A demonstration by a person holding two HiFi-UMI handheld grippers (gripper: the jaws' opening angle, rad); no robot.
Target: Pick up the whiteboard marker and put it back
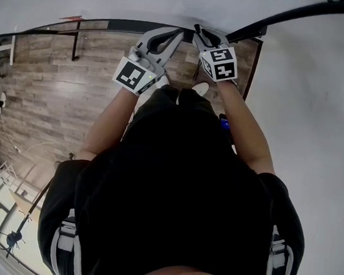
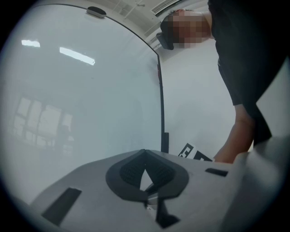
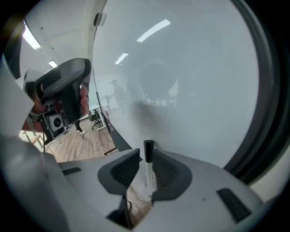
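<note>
Whiteboard marker (image 3: 148, 168) stands by whiteboard (image 3: 195, 81) over wooden floor (image 3: 86, 145).

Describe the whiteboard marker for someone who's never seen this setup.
In the right gripper view, the big whiteboard fills the background. Before it, the right gripper has its jaws apart, and the whiteboard marker stands upright between them: slim white barrel, black cap, the only pen in sight.

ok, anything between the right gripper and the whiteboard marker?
Nothing visible does. The whiteboard marker stands upright between the jaws of the right gripper. It is close to one pad, with a clear gap to the other, so the jaws are apart and not clamping it. The whiteboard is just behind it.
</note>
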